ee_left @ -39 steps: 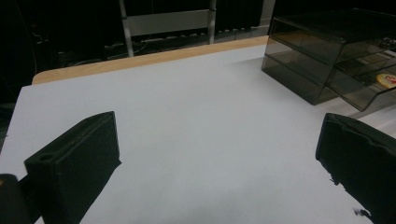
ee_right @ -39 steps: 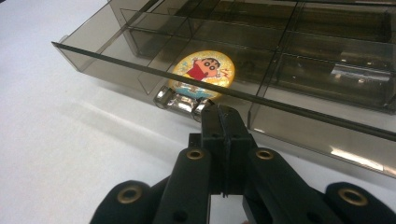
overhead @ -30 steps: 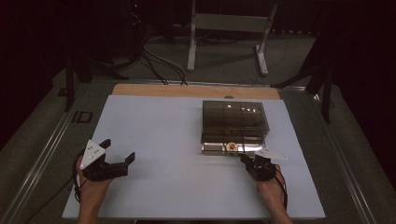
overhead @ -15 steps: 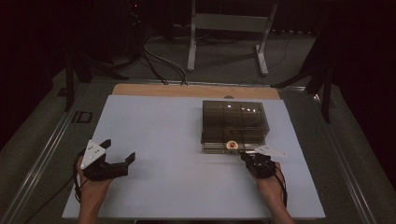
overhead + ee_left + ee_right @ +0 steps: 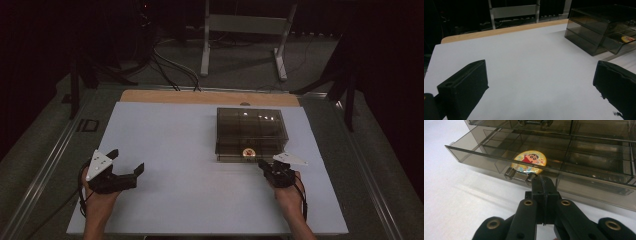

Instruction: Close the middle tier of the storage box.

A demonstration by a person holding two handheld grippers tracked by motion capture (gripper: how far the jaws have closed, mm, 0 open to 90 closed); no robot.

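Looking down from the high view, we see the smoky transparent drawer box [image 5: 251,131] standing on the white table top [image 5: 200,150], toward its right half, with its lowest drawer [image 5: 250,154] drawn partly out toward the person. A round yellow badge with a cartoon figure [image 5: 247,152] lies flat inside that open drawer, close behind its front wall. We find the right gripper [image 5: 266,167] just in front of the drawer, its grey three-cornered plate pointing right and the person's right hand [image 5: 289,196] behind it. In the right gripper view, we see its two black jaws pressed flat together with nothing between them, their tips at the right end of the small clear handle [image 5: 520,175] on the drawer front; whether they actually touch the handle we cannot tell. The badge [image 5: 530,162] shows through the drawer wall just above that handle. We find the left gripper [image 5: 126,166] well apart from the box, low at the left of the table top, held in the left hand [image 5: 98,200]. Its jaws stand wide apart over bare white surface, holding nothing, and the left gripper view shows the box [image 5: 604,27] far off at upper right.
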